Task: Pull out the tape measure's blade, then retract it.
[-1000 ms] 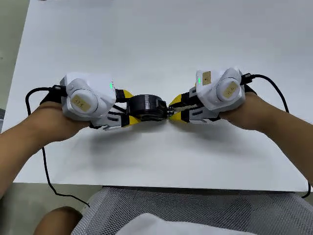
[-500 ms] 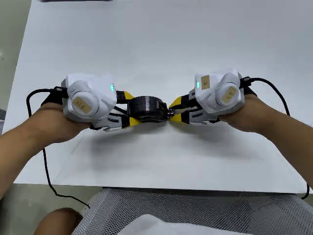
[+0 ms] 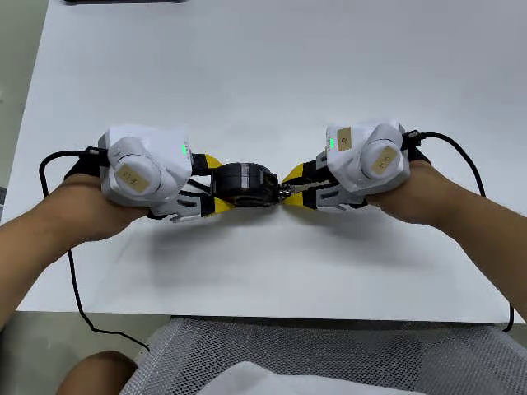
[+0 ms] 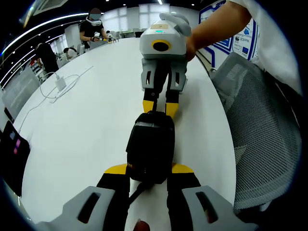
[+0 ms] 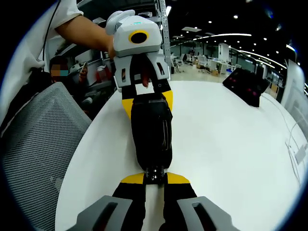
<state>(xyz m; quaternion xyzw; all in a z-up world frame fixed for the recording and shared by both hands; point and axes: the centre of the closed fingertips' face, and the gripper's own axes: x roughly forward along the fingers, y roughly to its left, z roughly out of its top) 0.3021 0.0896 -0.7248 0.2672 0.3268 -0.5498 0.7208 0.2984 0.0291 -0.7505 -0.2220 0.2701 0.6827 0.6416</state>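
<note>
Plainly, the two tools meet tip to tip at the centre of the head view so that one can anchor the case while the other draws the blade. The left gripper (image 4: 150,168), white-bodied with black jaws and yellow tips, is closed around the compact black plastic tape measure (image 3: 243,183), with a jaw on each of two opposite sides of the case. That hold reads as a brace, keeping the case from sliding once the pull begins. The right gripper (image 5: 155,179), of the same make, comes in from the right of the head view. Its jaws are pinched onto the small metal end hook (image 5: 155,172) of the blade, at the bottom centre of the right gripper view.

The tape measure sits between them, low at the near part of the broad white worktop (image 3: 263,74); I cannot tell whether it rests on the surface or hangs just above it. From above, the case looks dark and rounded, with a circular upper face. In the right gripper view it is a long, narrow, glossy black block. The hook lies right against the mouth of the case and no length of blade shows, so the pull-out seems not yet begun.
</note>
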